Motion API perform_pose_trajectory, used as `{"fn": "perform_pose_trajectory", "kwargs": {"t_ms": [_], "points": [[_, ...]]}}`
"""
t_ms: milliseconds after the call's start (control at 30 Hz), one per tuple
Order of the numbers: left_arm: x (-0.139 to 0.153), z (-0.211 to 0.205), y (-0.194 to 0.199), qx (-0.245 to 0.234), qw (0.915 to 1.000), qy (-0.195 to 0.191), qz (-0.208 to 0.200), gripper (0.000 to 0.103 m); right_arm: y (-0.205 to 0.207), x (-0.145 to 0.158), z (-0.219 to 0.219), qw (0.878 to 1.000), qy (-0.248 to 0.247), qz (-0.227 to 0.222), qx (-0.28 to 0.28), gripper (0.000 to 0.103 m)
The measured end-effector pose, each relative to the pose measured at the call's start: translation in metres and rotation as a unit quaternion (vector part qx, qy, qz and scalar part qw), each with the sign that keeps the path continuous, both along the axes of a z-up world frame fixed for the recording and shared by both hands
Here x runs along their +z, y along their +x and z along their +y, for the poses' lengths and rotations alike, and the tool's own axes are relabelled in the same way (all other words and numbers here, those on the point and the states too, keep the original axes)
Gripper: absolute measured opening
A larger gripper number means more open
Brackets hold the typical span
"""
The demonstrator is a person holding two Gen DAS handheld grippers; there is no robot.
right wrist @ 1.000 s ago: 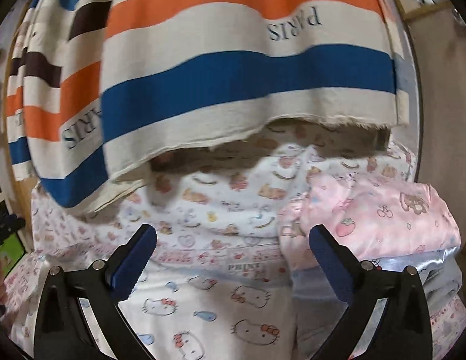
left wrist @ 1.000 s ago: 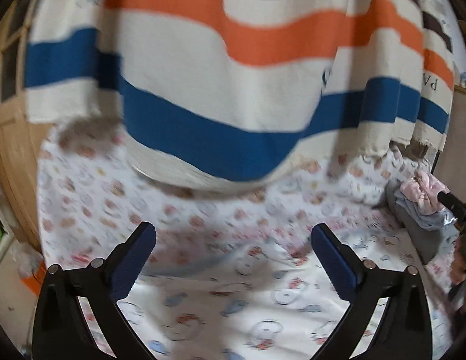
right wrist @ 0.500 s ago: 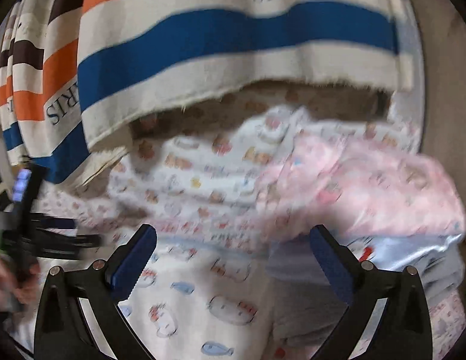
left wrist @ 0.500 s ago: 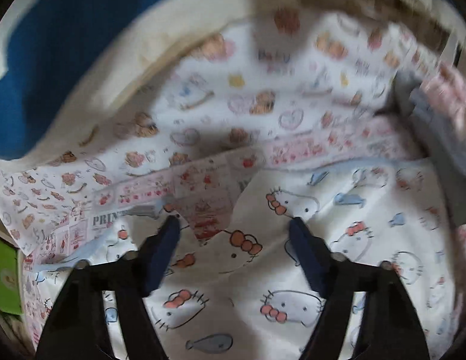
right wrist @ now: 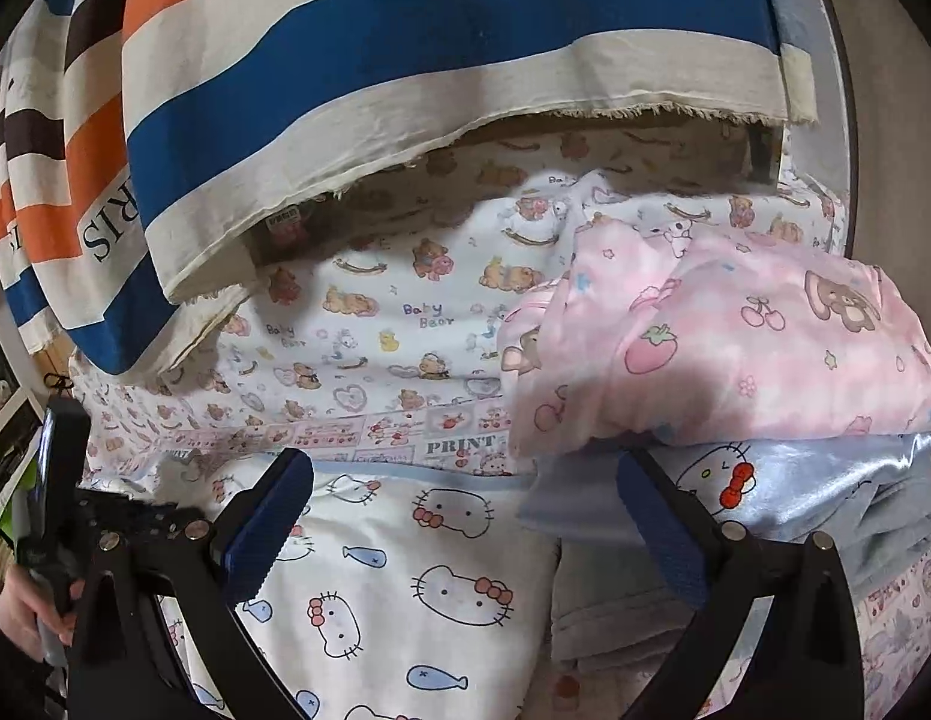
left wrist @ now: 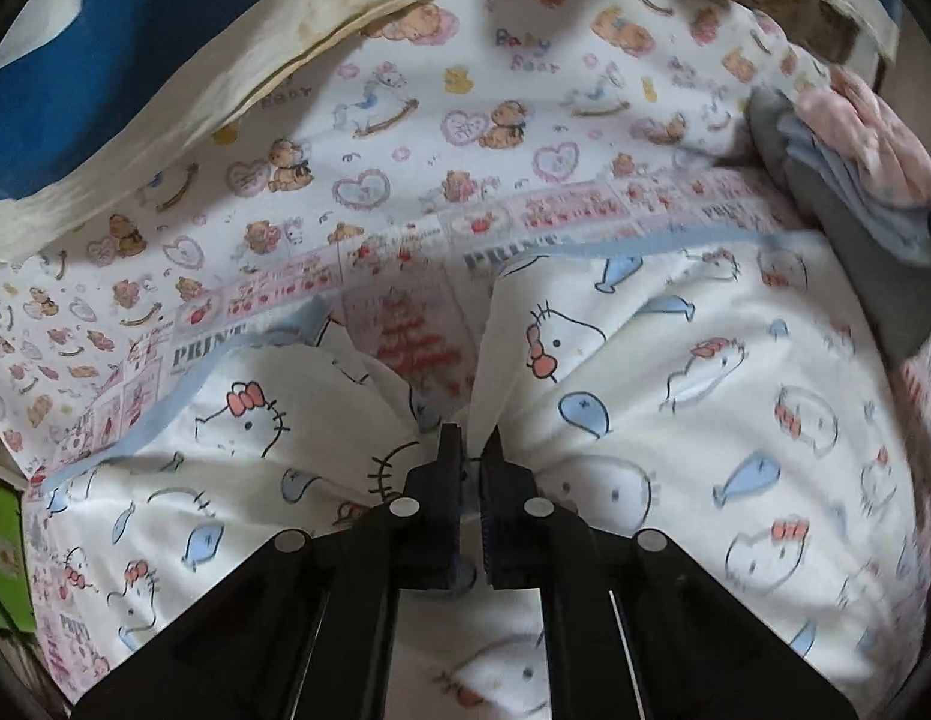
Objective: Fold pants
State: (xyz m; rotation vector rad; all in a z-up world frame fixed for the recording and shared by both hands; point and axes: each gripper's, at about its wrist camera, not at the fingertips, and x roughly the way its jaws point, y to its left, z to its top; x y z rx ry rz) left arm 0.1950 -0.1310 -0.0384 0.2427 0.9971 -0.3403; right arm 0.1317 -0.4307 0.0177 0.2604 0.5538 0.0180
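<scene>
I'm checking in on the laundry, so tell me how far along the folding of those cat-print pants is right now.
Early stage. Already done: a stack of folded clothes sits to the right. In hand: the left gripper has pinched the white cat-print pants at the crotch, between the two spread legs. The right gripper hangs open above them, holding nothing. Left to do: no fold shows in the pants yet, so all folding and stacking remains.

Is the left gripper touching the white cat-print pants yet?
Touching. The left wrist view shows the left gripper shut with a fold of the white cat-print pants pinched between its fingers.
</scene>
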Motion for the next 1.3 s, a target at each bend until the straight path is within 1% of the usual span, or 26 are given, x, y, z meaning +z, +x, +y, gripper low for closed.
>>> {"fn": "perform_pose_trajectory", "kwargs": {"t_ms": [33,100,167,233,300,333,367,400,433,467,533,600,633,667,700,733,800,900,1000,1033,1067,1100,1133,1167,1233,1300], "points": [[0.000,0.000,-0.004,0.001,1.0000,0.002,0.000,0.005,0.000,0.000,0.001,1.000,-0.001,0.001,0.001,0.102],[0.001,0.004,-0.013,0.005,0.9999,-0.005,0.012,0.005,0.000,-0.001,0.003,1.000,-0.005,0.004,0.002,0.102],[0.005,0.006,-0.017,-0.002,0.9998,-0.007,0.021,0.005,0.001,-0.001,0.004,1.000,-0.006,0.007,0.004,0.102],[0.009,0.005,-0.027,-0.016,0.9997,0.004,0.018,0.005,0.002,-0.002,0.003,1.000,-0.004,0.010,0.005,0.102],[0.011,0.002,-0.031,-0.026,0.9993,0.011,0.024,0.010,0.002,-0.002,0.003,1.000,0.001,0.015,0.008,0.102],[0.011,0.000,-0.029,-0.030,0.9992,0.008,0.027,0.016,0.002,-0.002,0.003,1.000,0.005,0.015,0.008,0.102],[0.013,-0.001,-0.029,-0.033,0.9991,0.002,0.027,0.030,0.002,-0.002,0.002,1.000,0.008,0.015,0.008,0.102],[0.016,-0.002,-0.027,-0.036,0.9990,-0.007,0.024,0.038,0.002,-0.002,0.002,1.000,0.011,0.016,0.008,0.102],[0.018,-0.004,-0.022,-0.037,0.9990,-0.016,0.022,0.054,0.002,-0.002,0.002,1.000,0.013,0.017,0.009,0.102],[0.021,-0.003,-0.017,-0.032,0.9989,-0.028,0.020,0.062,0.003,-0.003,0.002,1.000,0.013,0.018,0.009,0.102],[0.029,-0.002,-0.001,-0.016,0.9971,-0.068,0.030,0.064,0.004,-0.004,0.002,1.000,0.011,0.021,0.007,0.102],[0.033,0.002,0.019,0.012,0.9932,-0.105,0.048,0.064,0.005,-0.005,0.004,1.000,0.007,0.023,0.005,0.102],[0.033,0.004,0.027,0.028,0.9920,-0.112,0.050,0.064,0.006,-0.006,0.004,1.000,0.005,0.024,0.004,0.102],[0.031,0.006,0.035,0.048,0.9916,-0.110,0.049,0.064,0.006,-0.006,0.004,1.000,0.003,0.024,0.001,0.102],[0.026,0.008,0.043,0.067,0.9909,-0.103,0.054,0.064,0.006,-0.006,0.004,1.000,0.004,0.024,-0.005,0.102],[0.021,0.009,0.048,0.072,0.9896,-0.106,0.065,0.062,0.006,-0.007,0.004,1.000,0.006,0.024,-0.009,0.102],[0.013,0.006,0.055,0.057,0.9865,-0.126,0.088,0.062,0.008,-0.008,0.005,1.000,0.003,0.029,-0.012,0.102],[0.006,-0.002,0.055,0.041,0.9870,-0.122,0.097,0.060,0.007,-0.007,0.006,1.000,-0.005,0.026,-0.014,0.102],[-0.002,-0.008,0.058,0.042,0.9868,-0.116,0.105,0.060,0.006,-0.006,0.005,1.000,0.001,0.024,-0.015,0.102],[-0.005,-0.008,0.059,0.043,0.9866,-0.116,0.107,0.058,0.006,-0.006,0.005,1.000,0.001,0.023,-0.015,0.102],[-0.004,-0.008,0.057,0.044,0.9874,-0.118,0.095,0.047,0.006,-0.006,0.005,1.000,0.001,0.023,-0.015,0.102],[-0.003,-0.008,0.055,0.039,0.9867,-0.128,0.092,0.038,0.006,-0.006,0.005,1.000,-0.001,0.024,-0.015,0.102],[-0.002,-0.008,0.052,0.030,0.9845,-0.144,0.096,0.019,0.006,-0.006,0.006,1.000,-0.005,0.024,-0.016,0.102],[-0.002,-0.008,0.050,0.020,0.9826,-0.157,0.097,0.006,0.006,-0.006,0.007,1.000,-0.010,0.023,-0.017,0.102],[0.004,-0.011,0.043,-0.003,0.9830,-0.165,0.079,0.003,0.006,-0.006,0.010,0.999,-0.022,0.021,-0.018,0.102],[0.015,-0.015,0.031,-0.032,0.9870,-0.152,0.040,0.003,0.006,-0.006,0.013,0.999,-0.034,0.020,-0.019,0.102]]}}
